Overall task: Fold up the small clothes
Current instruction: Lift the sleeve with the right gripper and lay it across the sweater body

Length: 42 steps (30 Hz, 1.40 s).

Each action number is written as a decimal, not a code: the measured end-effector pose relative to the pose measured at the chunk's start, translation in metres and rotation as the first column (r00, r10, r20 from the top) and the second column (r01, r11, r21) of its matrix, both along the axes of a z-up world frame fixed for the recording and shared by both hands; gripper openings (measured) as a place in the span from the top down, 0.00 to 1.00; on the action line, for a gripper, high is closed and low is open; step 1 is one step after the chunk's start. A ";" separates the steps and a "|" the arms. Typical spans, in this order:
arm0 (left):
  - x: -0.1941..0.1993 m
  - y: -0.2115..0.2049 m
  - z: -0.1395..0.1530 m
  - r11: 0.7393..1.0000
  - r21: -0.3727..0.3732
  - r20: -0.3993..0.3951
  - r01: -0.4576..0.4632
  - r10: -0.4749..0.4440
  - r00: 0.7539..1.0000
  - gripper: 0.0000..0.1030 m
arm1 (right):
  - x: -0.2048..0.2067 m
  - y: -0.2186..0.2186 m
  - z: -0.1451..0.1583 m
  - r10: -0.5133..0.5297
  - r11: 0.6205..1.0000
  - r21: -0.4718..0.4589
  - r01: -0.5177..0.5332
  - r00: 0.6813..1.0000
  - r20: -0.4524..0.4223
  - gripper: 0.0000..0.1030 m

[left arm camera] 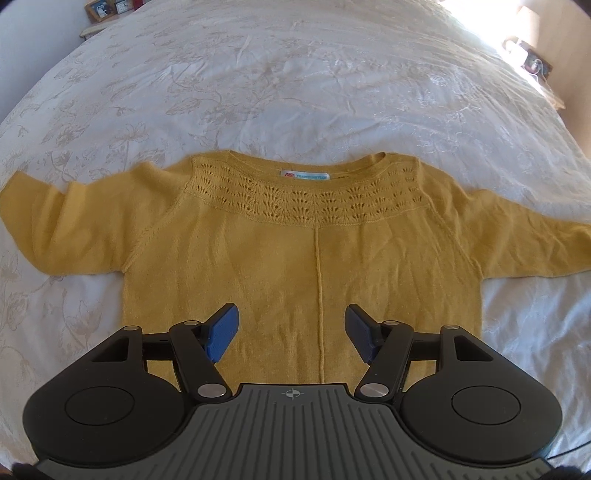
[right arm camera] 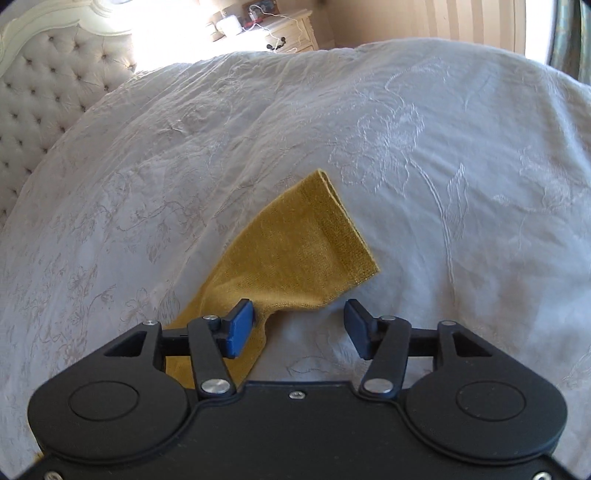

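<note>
Left wrist view: a yellow knitted sweater [left arm camera: 295, 258] lies flat on a bed [left arm camera: 295, 92] covered with a white bedspread embroidered with pale flowers. Its neckline points toward 12 o'clock, with a white label [left arm camera: 305, 175] sewn inside the collar and a band of openwork knit below it. One sleeve runs out to 9 o'clock, the other to 3 o'clock, both resting on the bedspread. A raised seam runs down the middle of the body toward 6 o'clock. The left gripper [left arm camera: 291, 338] hangs over the lower part of the sweater's body, its blue pads [left arm camera: 222, 334] spread wide apart with nothing between them; whether they touch the knit cannot be told. At 11 o'clock, past the bed's edge, a small shelf [left arm camera: 107, 11] carries framed pictures.

Right wrist view: one sleeve [right arm camera: 295, 254] of the sweater lies on the bedspread, running from 7 o'clock up toward 12 o'clock, its ribbed cuff [right arm camera: 345, 225] at the far end. The right gripper [right arm camera: 299, 330] is spread wide with nothing clamped; its left pad [right arm camera: 240, 328] sits over the sleeve's edge, the other over bare bedspread. A tufted headboard [right arm camera: 44, 85] stands at 10 o'clock, and a pale dresser [right arm camera: 280, 33] with cables on top stands at 12 o'clock beyond the bed
</note>
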<state>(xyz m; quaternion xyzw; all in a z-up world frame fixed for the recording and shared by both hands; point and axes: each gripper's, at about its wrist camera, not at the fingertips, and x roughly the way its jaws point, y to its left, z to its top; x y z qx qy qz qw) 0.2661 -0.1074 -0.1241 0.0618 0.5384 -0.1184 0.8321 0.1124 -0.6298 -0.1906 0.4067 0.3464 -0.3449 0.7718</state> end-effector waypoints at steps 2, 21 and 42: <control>0.001 -0.001 0.001 1.000 -0.001 0.002 -0.004 0.004 1.000 0.39 | 0.000 -0.004 -0.003 -0.041 0.999 0.007 0.041 0.999 0.033 0.39; 0.008 0.055 0.016 0.999 -0.022 0.101 -0.032 0.034 0.994 0.39 | 0.122 0.165 0.129 0.492 0.856 -0.295 -0.424 0.843 0.217 0.88; 0.011 0.201 -0.003 0.988 -0.061 0.055 -0.139 0.143 0.988 0.39 | 0.193 0.507 0.023 0.895 0.441 -0.190 -0.877 0.445 0.023 0.81</control>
